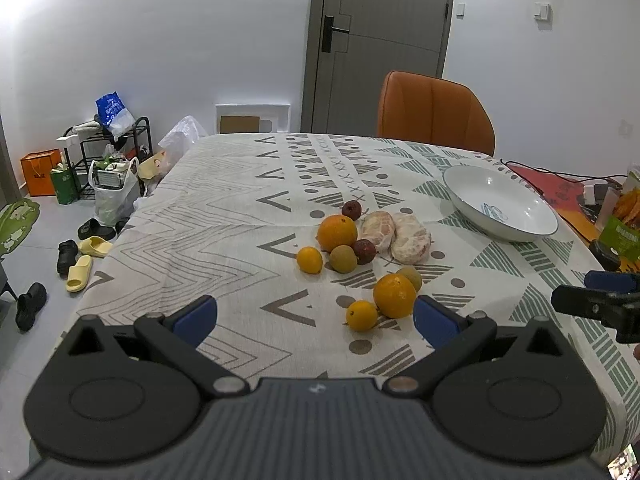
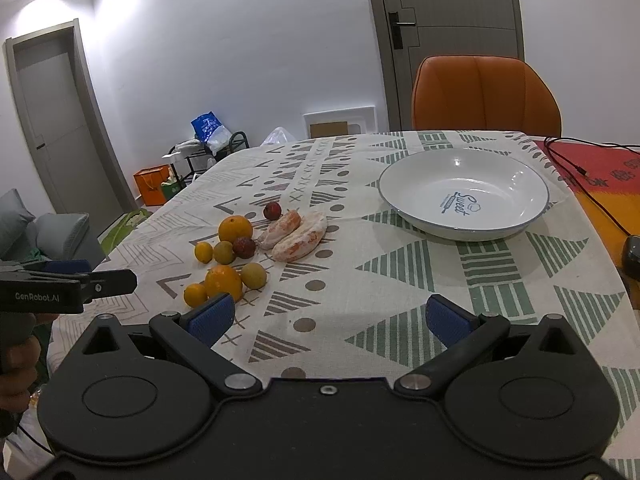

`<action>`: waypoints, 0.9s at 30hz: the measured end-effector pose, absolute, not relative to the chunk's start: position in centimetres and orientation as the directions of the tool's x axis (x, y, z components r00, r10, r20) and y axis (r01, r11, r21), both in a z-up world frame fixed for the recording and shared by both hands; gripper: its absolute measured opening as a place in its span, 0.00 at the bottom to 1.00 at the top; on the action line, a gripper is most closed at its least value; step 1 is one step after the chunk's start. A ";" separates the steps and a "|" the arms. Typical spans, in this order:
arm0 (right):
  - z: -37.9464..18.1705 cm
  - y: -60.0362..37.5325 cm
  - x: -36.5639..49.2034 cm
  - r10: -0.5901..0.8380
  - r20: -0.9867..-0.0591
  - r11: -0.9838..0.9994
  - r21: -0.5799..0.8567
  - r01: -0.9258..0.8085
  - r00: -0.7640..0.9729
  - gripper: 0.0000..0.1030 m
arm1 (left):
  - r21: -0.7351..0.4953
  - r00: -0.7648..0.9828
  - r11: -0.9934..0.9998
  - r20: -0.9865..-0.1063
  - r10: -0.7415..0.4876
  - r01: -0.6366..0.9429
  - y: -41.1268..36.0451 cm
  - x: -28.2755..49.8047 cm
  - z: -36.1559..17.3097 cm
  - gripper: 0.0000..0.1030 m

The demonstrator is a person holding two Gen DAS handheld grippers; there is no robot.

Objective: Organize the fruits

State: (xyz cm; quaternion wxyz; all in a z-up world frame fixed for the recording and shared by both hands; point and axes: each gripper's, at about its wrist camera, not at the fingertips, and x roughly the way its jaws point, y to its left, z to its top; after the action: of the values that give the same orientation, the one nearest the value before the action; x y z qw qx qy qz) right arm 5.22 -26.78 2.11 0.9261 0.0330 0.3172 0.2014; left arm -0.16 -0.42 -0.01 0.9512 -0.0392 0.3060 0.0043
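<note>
We had both grippers low in their frames, nothing picked up yet. Left gripper (image 1: 314,318) stood with jaws wide & empty; right gripper (image 2: 330,318) likewise wide, nothing between its blue pads (image 2: 212,316).

Progress as we judged it: barely begun. All fruit sat loose on the patterned grey-green tablecloth (image 2: 400,280); the white shallow bowl w/ blue rim (image 2: 464,234) in the right-centre of the right view held nothing. So everything was left to do, presumably moving fruit into that bowl.

Nearest the left gripper, lower centre of left view: a small round yellow-orange citrus (image 1: 361,315) touching a larger round orange (image 1: 394,295), w/ a dull green-brown round fruit (image 1: 412,277) just behind. Further up, centre frame: a second cluster, w/ another large orange (image 1: 337,233), small citrus (image 1: 309,260), green-brown fruit (image 1: 343,258), two dark red round fruits (image 1: 364,251), & two peeled pale pinkish citrus halves (image 1: 411,238) lying side by side. Skins looked smooth & firm; the peeled halves looked soft, pithy. Bowl lay beyond, well apart from the fruit.
</note>
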 end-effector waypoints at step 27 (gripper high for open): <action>1.7 -26.9 5.0 0.378 -0.577 0.924 0.184 -0.336 0.724 1.00 | -0.072 0.811 0.997 -0.585 -0.031 -0.014 -0.7 -0.1 -0.1 1.00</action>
State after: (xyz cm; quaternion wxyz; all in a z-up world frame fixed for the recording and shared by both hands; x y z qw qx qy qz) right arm 5.01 -26.86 1.71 0.9279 0.0332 0.3177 0.1924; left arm -0.13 -0.71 -0.11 0.9508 -0.0363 0.3077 -0.0045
